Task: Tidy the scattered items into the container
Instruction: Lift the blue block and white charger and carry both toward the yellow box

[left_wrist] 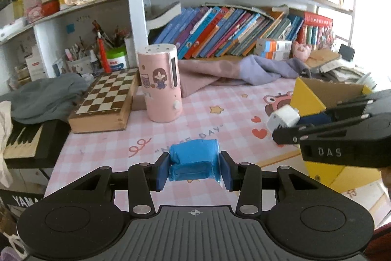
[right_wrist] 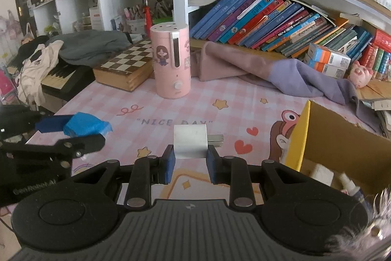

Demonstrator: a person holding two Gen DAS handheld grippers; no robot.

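My left gripper (left_wrist: 194, 169) is shut on a blue wrapped packet (left_wrist: 193, 158), held above the pink checked table mat (left_wrist: 110, 146). In the right wrist view that packet (right_wrist: 83, 125) shows at the left, clamped between the left gripper's fingers (right_wrist: 53, 125). My right gripper (right_wrist: 190, 164) is shut on a white plug charger (right_wrist: 190, 141) with its metal prongs pointing right. In the left wrist view the charger (left_wrist: 283, 118) sits in the right gripper (left_wrist: 293, 129) beside the yellow cardboard box (left_wrist: 310, 97). The box (right_wrist: 342, 138) stands open at the right, with a few small items inside.
A pink cylindrical humidifier (right_wrist: 171, 60) and a wooden chess box (right_wrist: 124, 67) stand at the back of the mat. Pink and purple cloths (right_wrist: 281, 72) lie before the bookshelf. A keyboard (right_wrist: 63, 78) with clothes on it borders the left edge.
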